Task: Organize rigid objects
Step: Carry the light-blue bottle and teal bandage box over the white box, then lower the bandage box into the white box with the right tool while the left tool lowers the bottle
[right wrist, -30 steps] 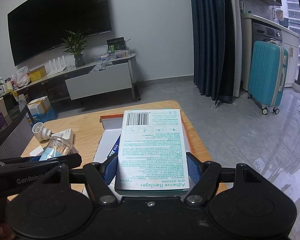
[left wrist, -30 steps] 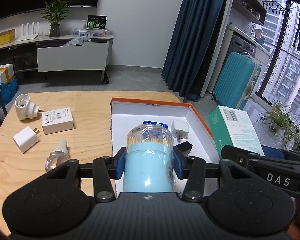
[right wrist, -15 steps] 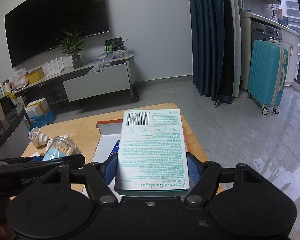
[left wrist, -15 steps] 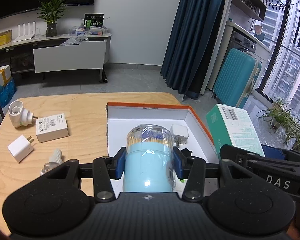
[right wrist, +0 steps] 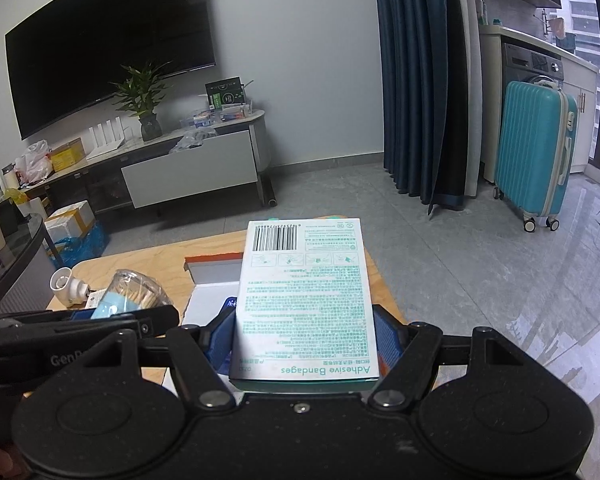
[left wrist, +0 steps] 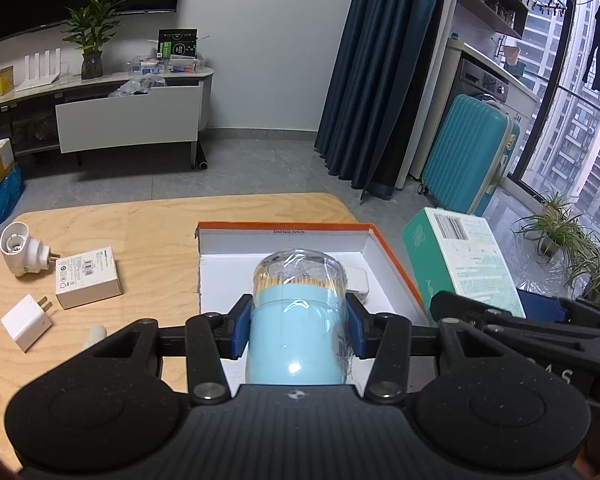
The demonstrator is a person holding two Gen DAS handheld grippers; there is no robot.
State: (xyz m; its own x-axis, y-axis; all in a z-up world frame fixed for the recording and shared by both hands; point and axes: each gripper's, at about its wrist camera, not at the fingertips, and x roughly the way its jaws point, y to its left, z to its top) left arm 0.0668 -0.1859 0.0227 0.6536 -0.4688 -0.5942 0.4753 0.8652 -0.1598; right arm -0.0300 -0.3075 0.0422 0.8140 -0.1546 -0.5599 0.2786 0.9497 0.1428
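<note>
Blue-pad left tongs [left wrist: 298, 330] clenched on pale-blue toothpick jar [left wrist: 298, 320], now carried farther over orange-rimmed box [left wrist: 392, 256] than 1 second ago. Right tongs [right wrist: 304, 344] unmoved, clamped on bandage box [right wrist: 304, 296], just right of orange-rimmed box, above wooden counter [left wrist: 148, 236].

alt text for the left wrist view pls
The left tongs clamp a light-blue toothpick jar above an open orange-edged box on a wooden table. Two white plugs and a small white carton lie left; a held green bandage box shows right.
</note>
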